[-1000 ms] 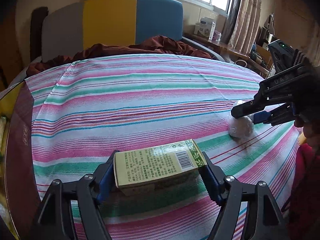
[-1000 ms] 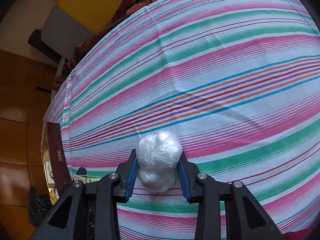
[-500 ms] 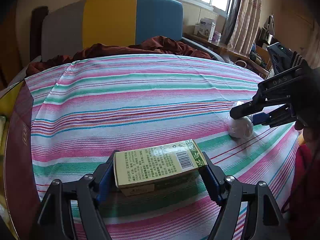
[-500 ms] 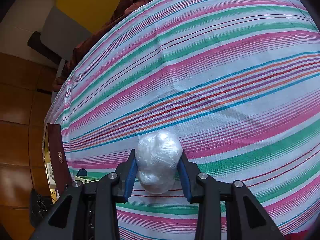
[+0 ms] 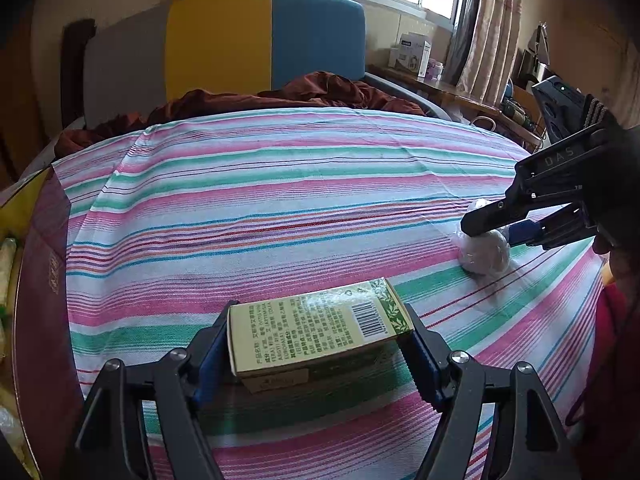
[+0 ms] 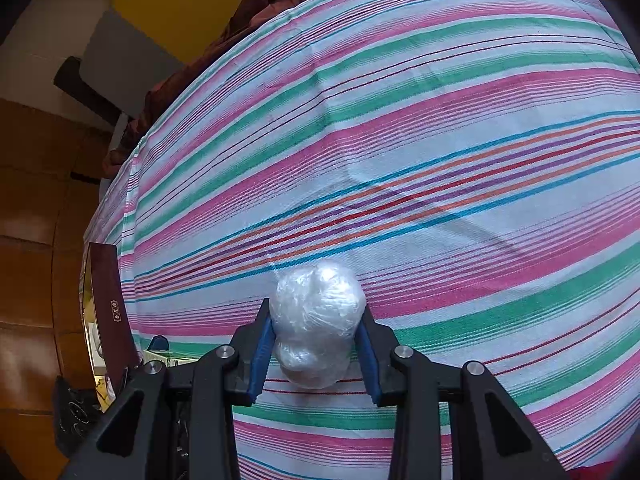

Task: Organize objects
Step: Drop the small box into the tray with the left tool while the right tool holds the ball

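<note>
My left gripper is shut on a green and cream carton with a barcode, held low over the striped cloth. My right gripper is shut on a ball of clear plastic wrap, which rests on or just above the cloth. In the left wrist view the right gripper comes in from the right edge with the plastic ball under its fingers, to the right of and beyond the carton.
A dark red box with a yellow inside stands open at the cloth's left edge; it also shows in the right wrist view. A brown blanket and a yellow and blue headboard lie beyond. A desk stands back right.
The right gripper with the plastic ball has sunk slightly toward the cloth. The left gripper and carton have barely moved.
</note>
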`<state>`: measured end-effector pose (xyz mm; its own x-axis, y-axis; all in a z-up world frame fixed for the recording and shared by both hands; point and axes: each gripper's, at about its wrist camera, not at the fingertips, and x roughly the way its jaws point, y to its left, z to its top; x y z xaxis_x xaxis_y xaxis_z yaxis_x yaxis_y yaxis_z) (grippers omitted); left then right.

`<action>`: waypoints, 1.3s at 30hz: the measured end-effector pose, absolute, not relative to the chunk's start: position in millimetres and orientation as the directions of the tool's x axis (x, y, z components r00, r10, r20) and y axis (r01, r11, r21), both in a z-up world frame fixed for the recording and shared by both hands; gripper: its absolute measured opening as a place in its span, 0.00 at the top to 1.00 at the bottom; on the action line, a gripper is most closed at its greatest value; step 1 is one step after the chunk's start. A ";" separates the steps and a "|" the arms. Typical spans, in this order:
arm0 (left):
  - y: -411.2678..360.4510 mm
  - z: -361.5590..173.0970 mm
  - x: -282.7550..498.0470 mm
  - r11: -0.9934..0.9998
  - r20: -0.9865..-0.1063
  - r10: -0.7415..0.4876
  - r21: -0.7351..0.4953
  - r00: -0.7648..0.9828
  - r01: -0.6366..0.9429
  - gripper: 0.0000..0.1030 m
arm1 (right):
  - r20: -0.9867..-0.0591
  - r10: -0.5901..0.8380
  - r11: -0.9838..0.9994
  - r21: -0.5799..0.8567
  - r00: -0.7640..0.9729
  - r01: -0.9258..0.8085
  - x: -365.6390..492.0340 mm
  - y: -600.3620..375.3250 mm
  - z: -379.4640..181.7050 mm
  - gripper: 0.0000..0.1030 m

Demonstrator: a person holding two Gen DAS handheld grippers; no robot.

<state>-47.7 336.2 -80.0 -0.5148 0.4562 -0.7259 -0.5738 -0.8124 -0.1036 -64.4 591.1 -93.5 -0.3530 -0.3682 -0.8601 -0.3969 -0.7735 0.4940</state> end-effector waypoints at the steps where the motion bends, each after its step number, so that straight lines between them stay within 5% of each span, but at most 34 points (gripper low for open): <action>1: 335.6 -79.0 -47.9 -0.813 -0.728 0.455 -0.104 -0.513 -0.572 0.26 | -0.858 -0.371 -0.771 0.498 -0.355 -0.398 -64.1 592.1 -93.8 0.65; 17: 201.5 22.2 -91.3 -0.888 -0.701 0.437 -0.238 -0.563 -0.393 0.26 | -0.858 -0.368 -0.774 0.496 -0.358 -0.394 -64.8 592.6 -93.0 0.66; 26: 112.7 -14.4 -179.7 -0.956 -0.813 0.289 -0.272 -0.506 -0.109 0.26 | -0.861 -0.363 -0.781 0.489 -0.355 -0.389 -65.4 592.7 -92.1 0.66; 36: 111.2 -44.5 -224.0 -0.967 -0.853 0.240 -0.251 -0.463 -0.040 0.25 | -0.863 -0.361 -0.784 0.486 -0.354 -0.386 -64.9 592.9 -92.3 0.66; 39: 110.8 -46.5 -227.0 -0.956 -0.845 0.275 -0.289 -0.458 -0.040 0.14 | -0.863 -0.361 -0.784 0.486 -0.354 -0.385 -64.8 593.2 -92.3 0.66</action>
<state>-227.0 110.8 -46.5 -0.4583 0.2746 -0.8453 -0.0397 -0.9565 -0.2891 -64.8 593.2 -92.3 -0.3540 -0.3605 -0.8629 -0.3854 -0.7845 0.4859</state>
